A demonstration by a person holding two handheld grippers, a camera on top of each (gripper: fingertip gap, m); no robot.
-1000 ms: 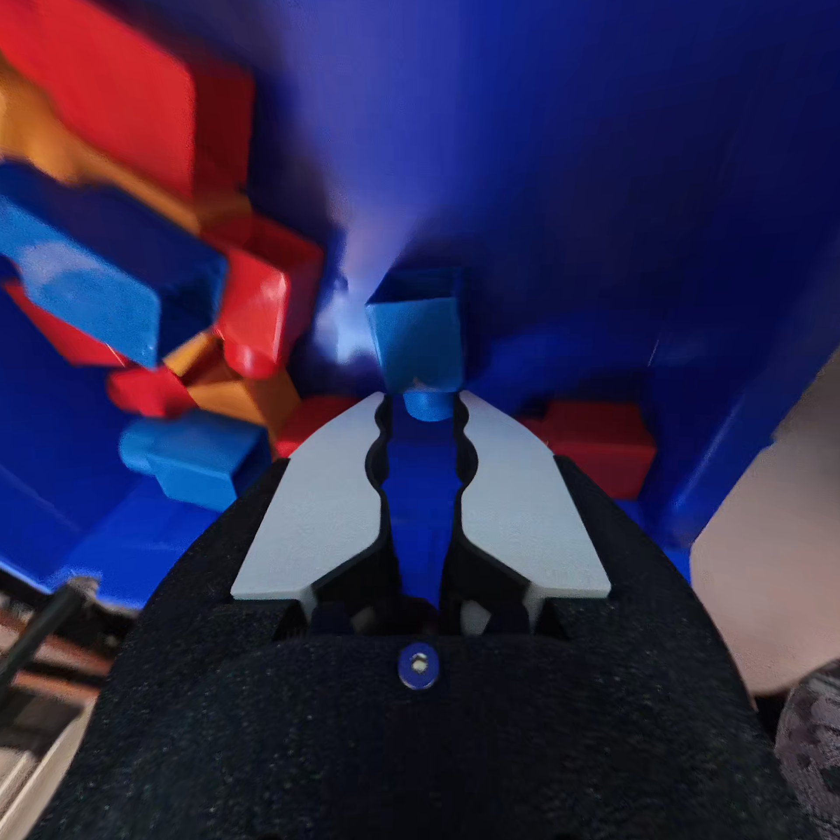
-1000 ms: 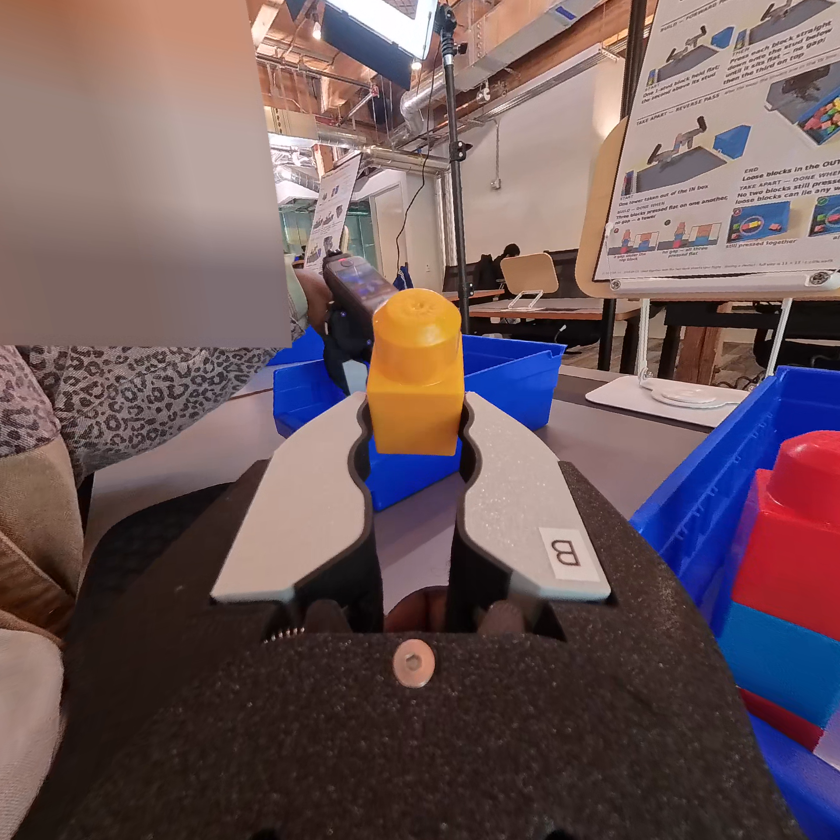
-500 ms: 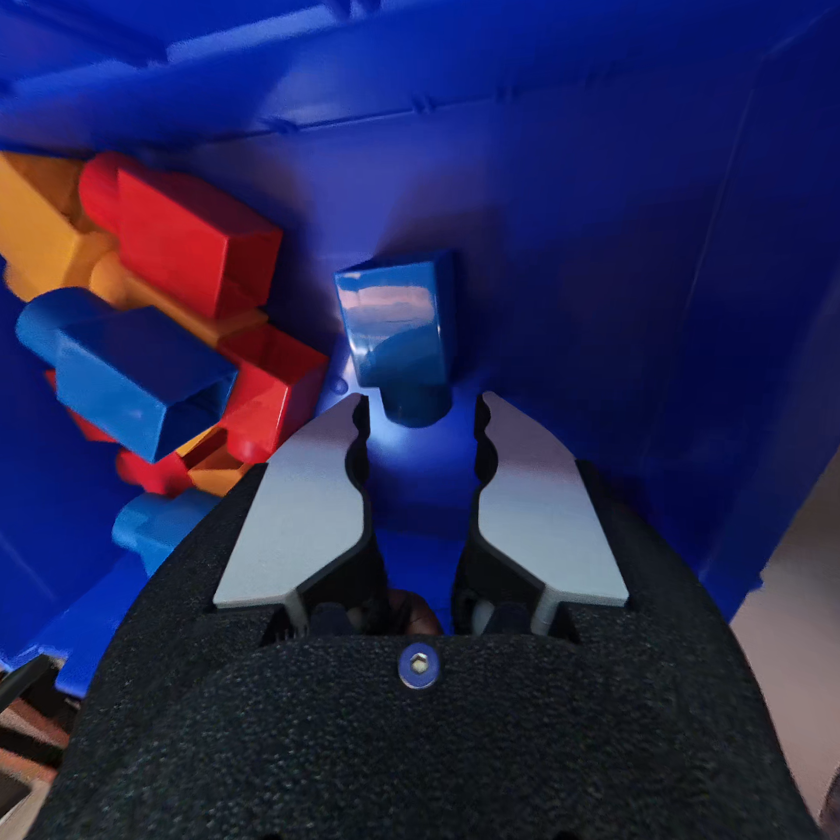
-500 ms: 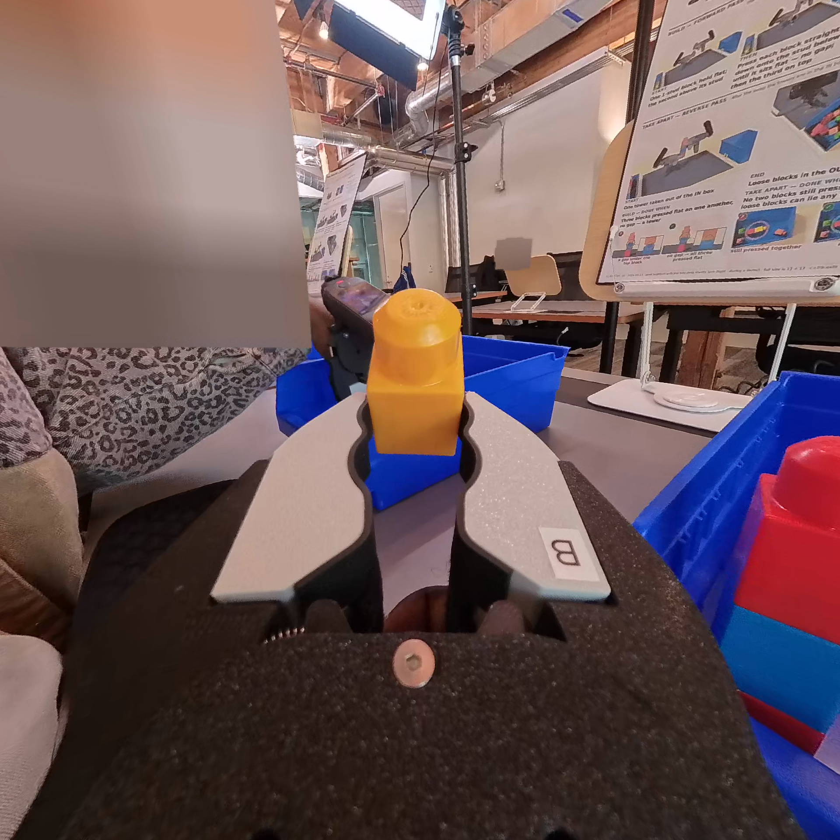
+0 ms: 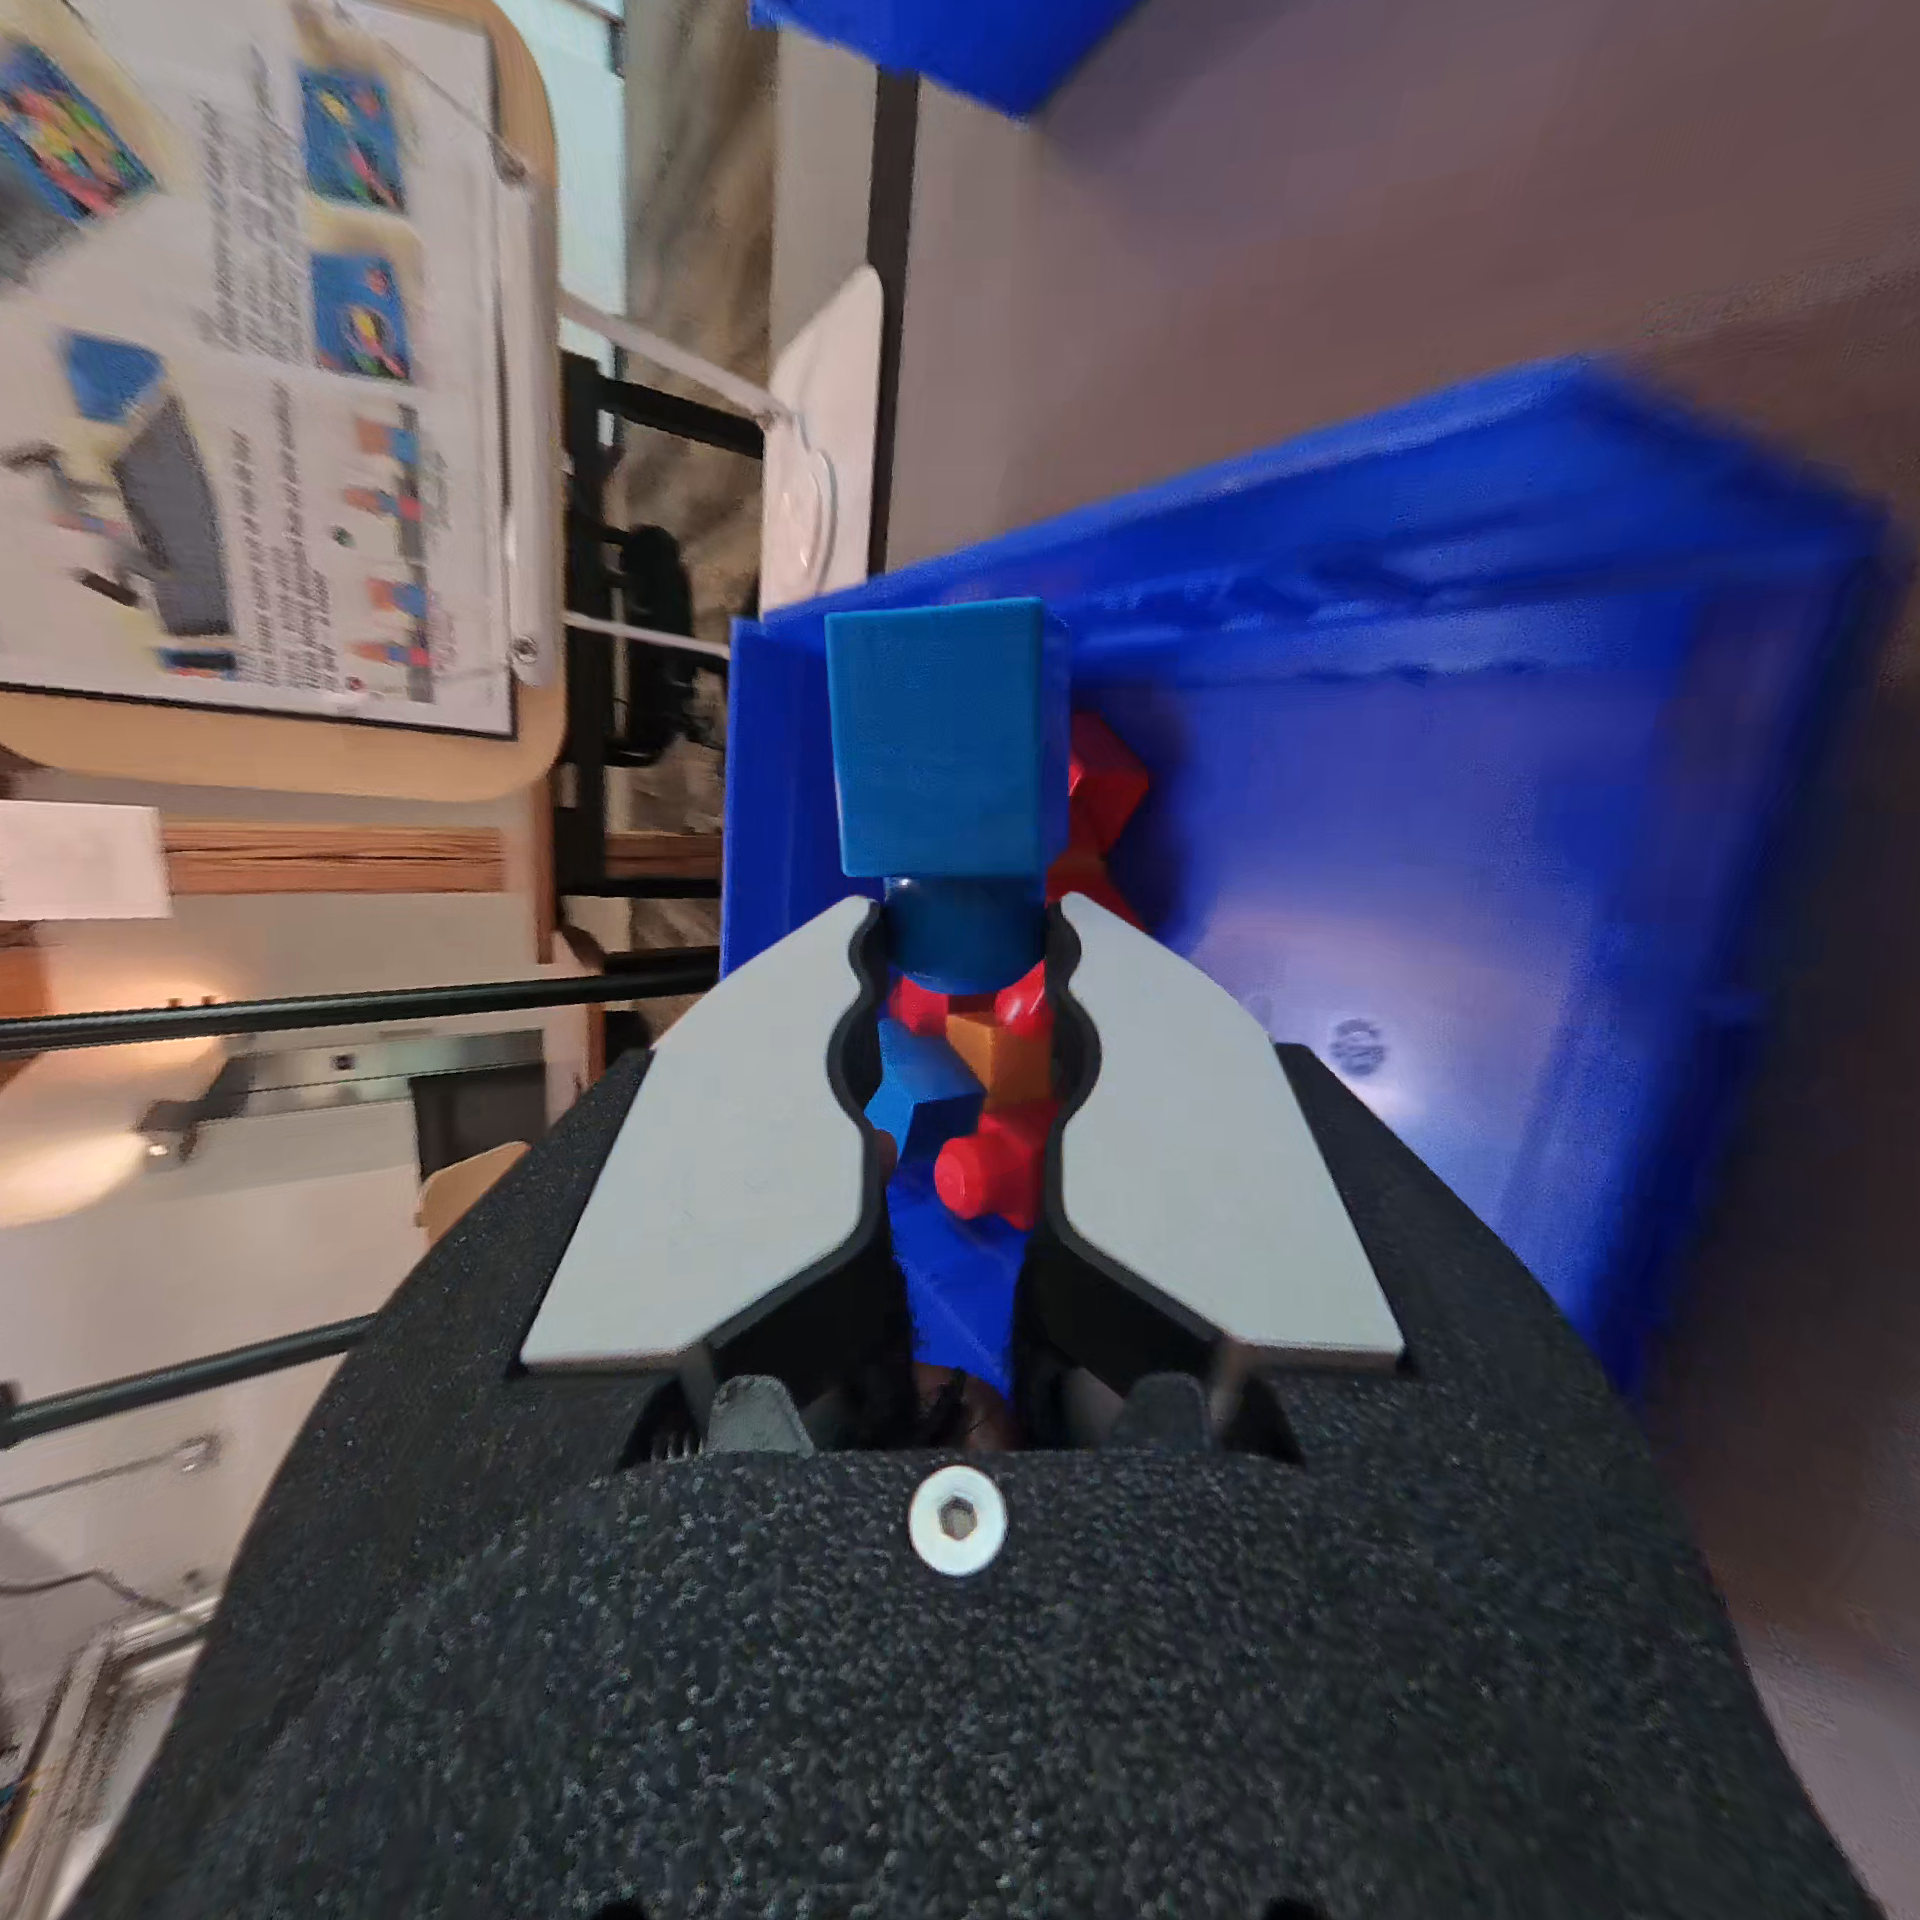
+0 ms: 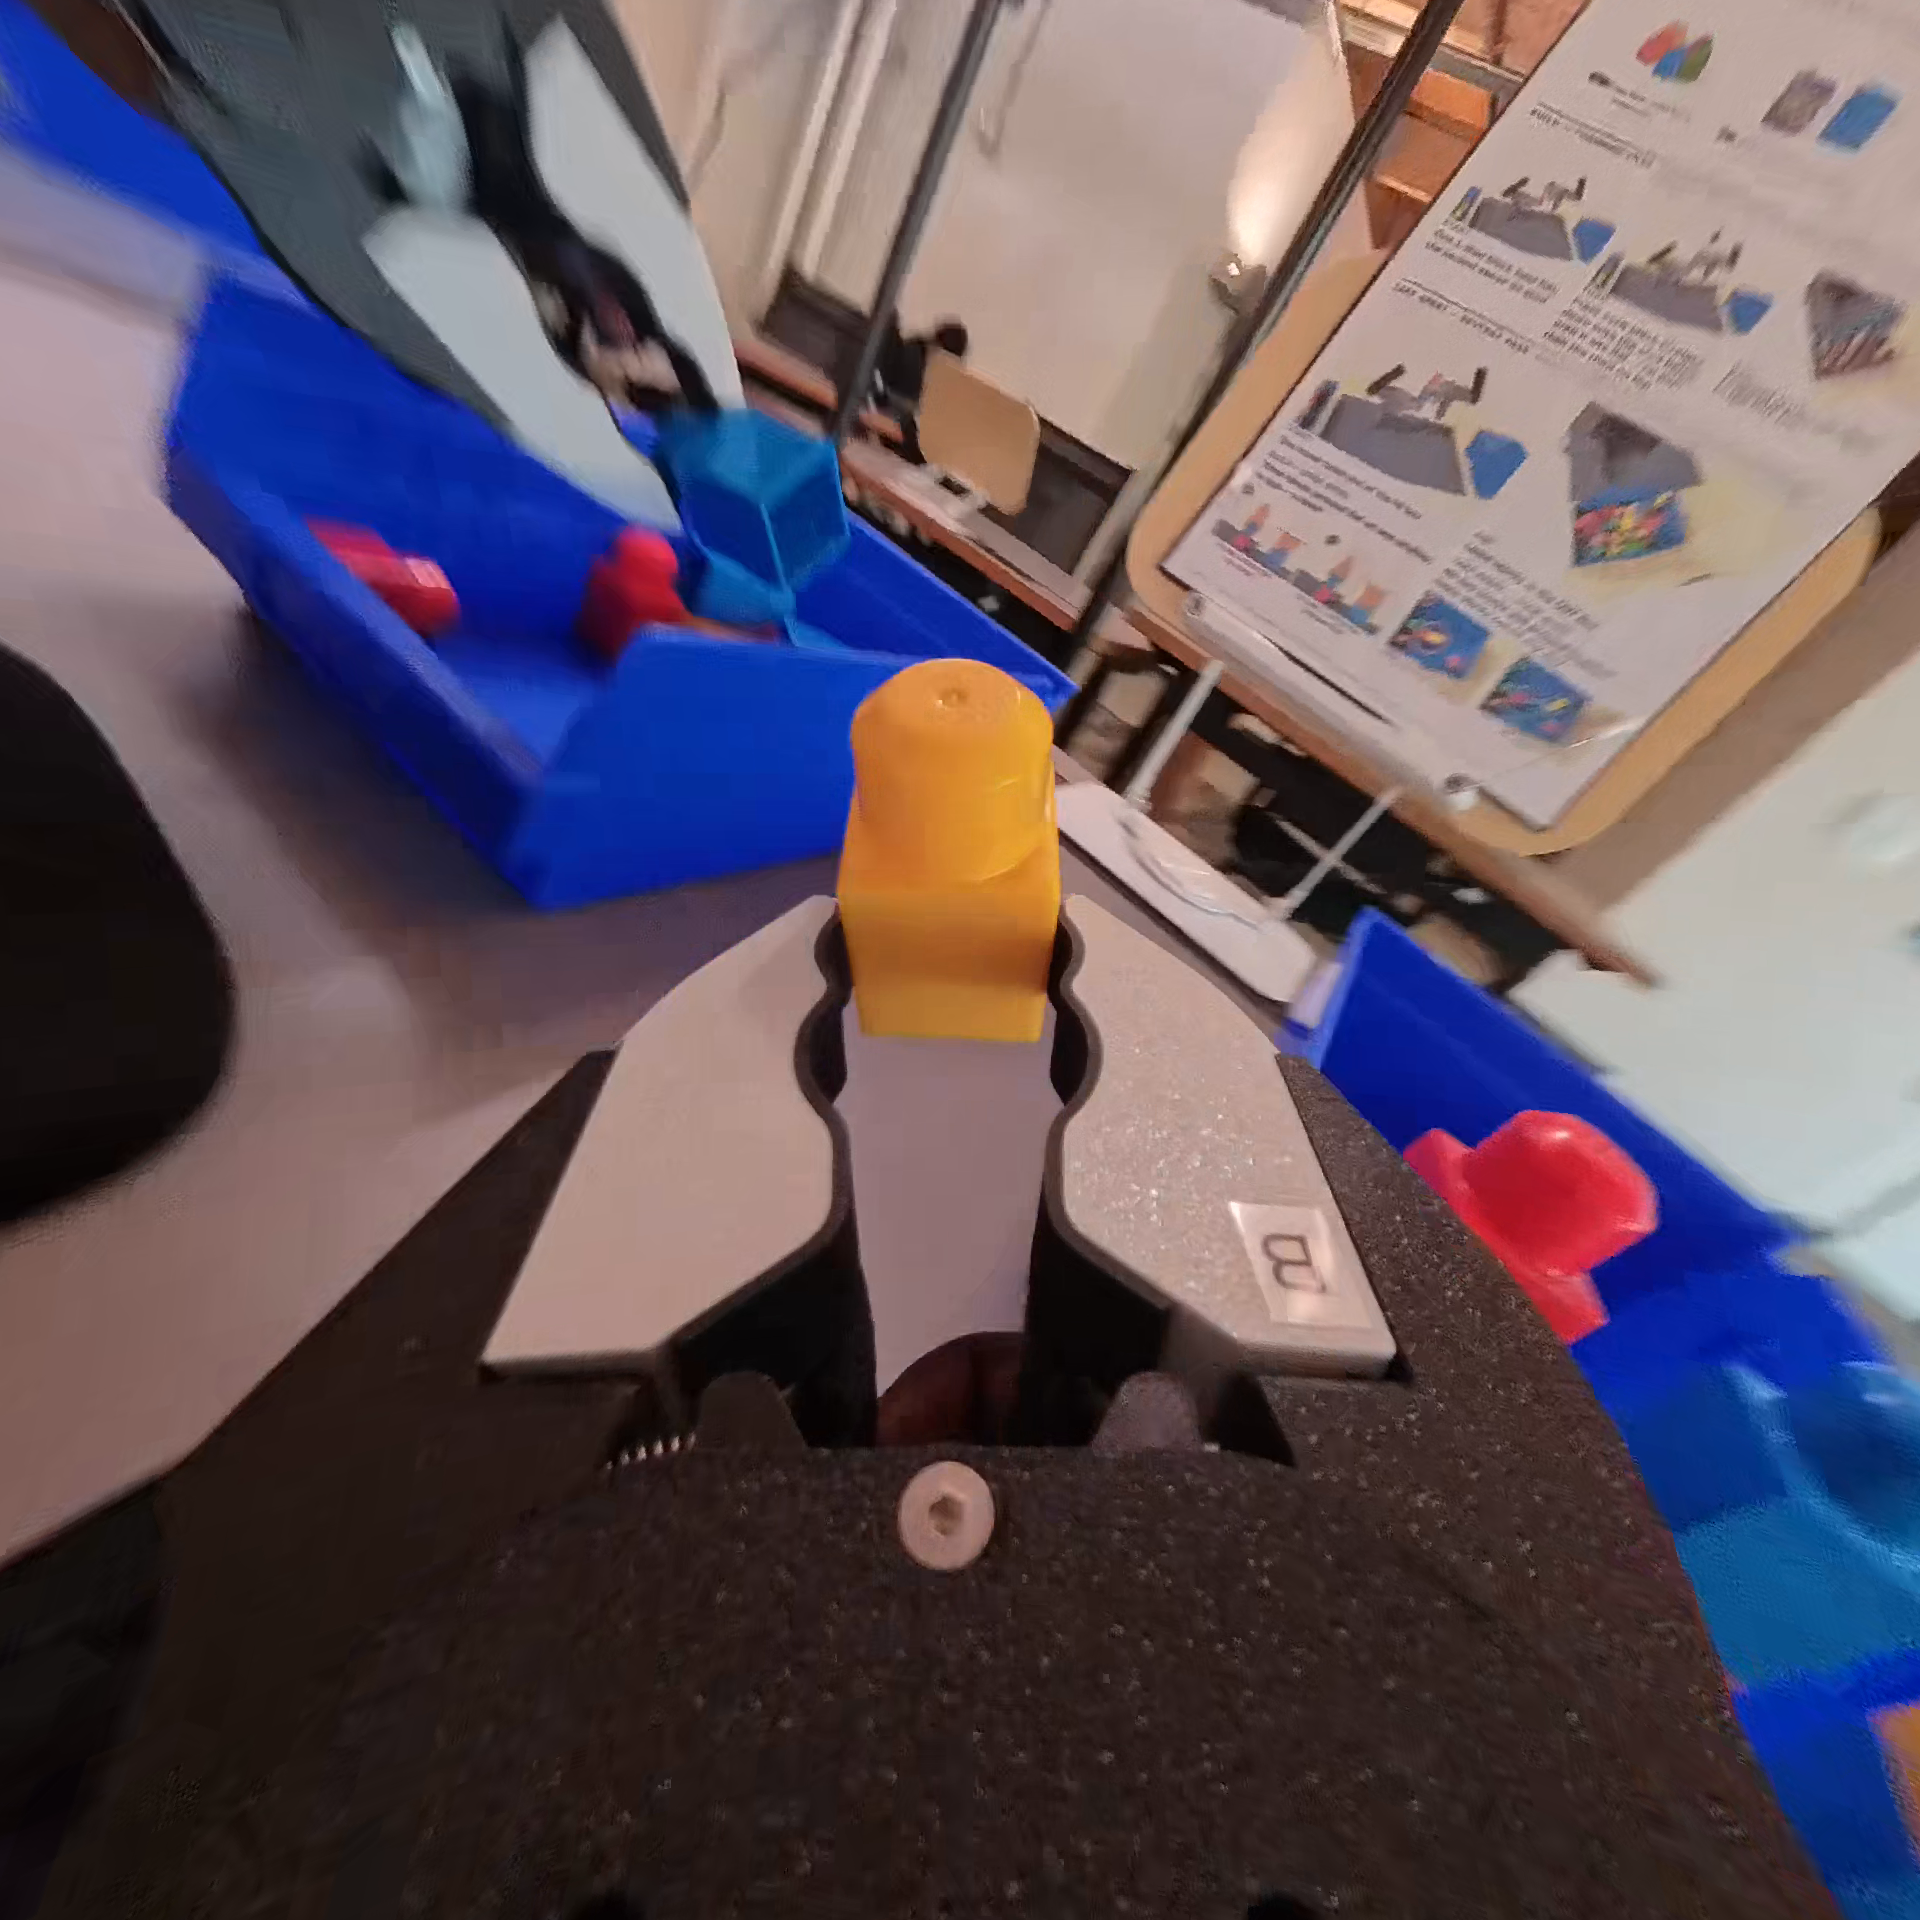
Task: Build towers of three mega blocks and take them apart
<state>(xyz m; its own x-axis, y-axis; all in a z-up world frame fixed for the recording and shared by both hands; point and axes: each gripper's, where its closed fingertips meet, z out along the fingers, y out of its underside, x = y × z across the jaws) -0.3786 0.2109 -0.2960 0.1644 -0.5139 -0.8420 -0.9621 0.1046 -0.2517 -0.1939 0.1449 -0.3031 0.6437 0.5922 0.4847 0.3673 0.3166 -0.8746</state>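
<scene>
My left gripper [image 5: 961, 935] is shut on the stud of a blue block [image 5: 935, 738] and holds it up over a blue bin [image 5: 1455, 831] with loose red, orange and blue blocks [image 5: 987, 1101]. In the right wrist view the same blue block [image 6: 753, 509] hangs from the left gripper's fingers [image 6: 499, 343] above that bin [image 6: 623, 748]. My right gripper [image 6: 945, 940] is shut on an orange block [image 6: 945, 862], stud up, above the grey table [image 6: 312, 987].
A second blue bin [image 6: 1558, 1226] at the right holds a red block [image 6: 1538, 1205] and blue ones. An instruction board [image 6: 1558, 395] stands behind the table. A white pad [image 6: 1174, 862] lies near it. Another blue bin edge [image 5: 935, 52] shows at the top.
My left gripper closed on the blue block's stud and lifted it out of the bin, rolling sideways. My right gripper tilted and moved, still holding the orange block.
</scene>
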